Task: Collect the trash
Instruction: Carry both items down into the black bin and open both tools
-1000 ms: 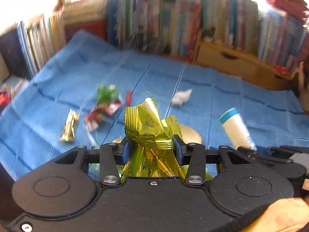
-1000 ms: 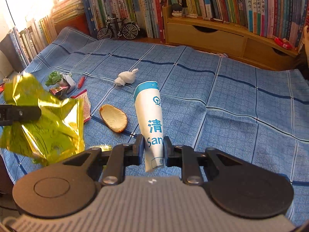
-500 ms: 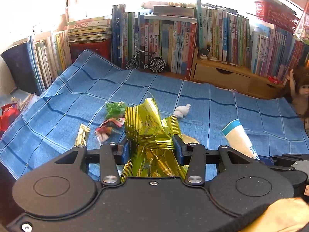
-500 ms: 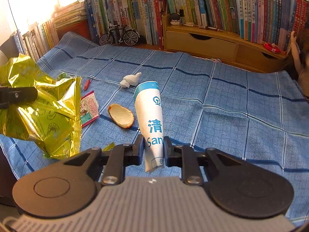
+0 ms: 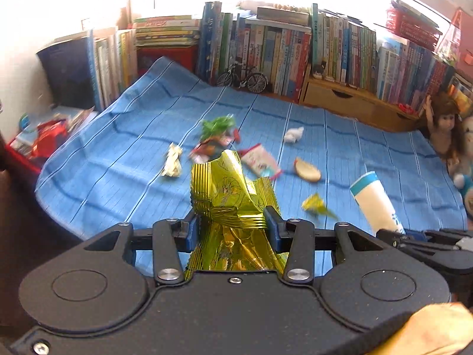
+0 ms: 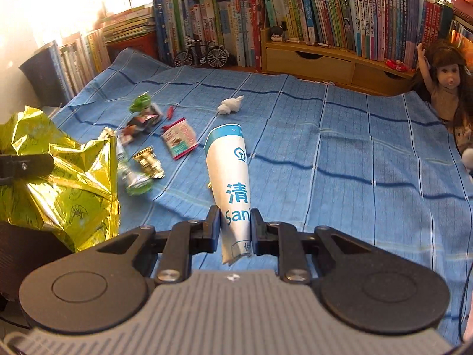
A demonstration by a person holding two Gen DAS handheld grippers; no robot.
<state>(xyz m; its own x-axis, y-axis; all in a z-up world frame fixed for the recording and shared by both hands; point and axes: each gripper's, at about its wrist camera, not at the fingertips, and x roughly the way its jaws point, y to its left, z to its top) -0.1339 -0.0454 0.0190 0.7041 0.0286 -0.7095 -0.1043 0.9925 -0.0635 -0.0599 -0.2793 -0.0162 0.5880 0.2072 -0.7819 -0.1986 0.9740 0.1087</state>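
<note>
The left tool (image 5: 233, 224) grips a crumpled, shiny yellow-gold foil snack bag (image 5: 229, 195), its blue-padded fingers (image 5: 192, 230) pressed into the bunched foil on both sides, the jaws part-way apart around it. The right tool (image 6: 235, 227) is clenched narrowly on the flattened lower end of a white squeeze tube with a teal band and blue lettering (image 6: 232, 177), which juts forward and upward from the jaws, clear of the cloth below.

Both tools hang above a blue checked cloth (image 6: 340, 153) spread over a broad flat surface and ringed at the back and left by tightly packed rows of upright books (image 6: 310, 9). A small model bicycle (image 6: 202, 54) stands before the books, beside a low wooden drawer unit (image 6: 310, 62); a long-haired doll (image 6: 446, 85) stands at the right edge.

Litter lies scattered on the cloth: a crumpled white tissue (image 6: 230, 105), a green-and-red knot of wrappers (image 5: 217, 136), a flat red-edged sachet (image 6: 179, 137), a small gold foil wrapper (image 6: 147, 161), a slice of bread (image 5: 307, 171) and a blurred yellow scrap (image 5: 314, 204). From the right wrist view, the foil bag shows at the far left, its creased panels catching bright light.
</note>
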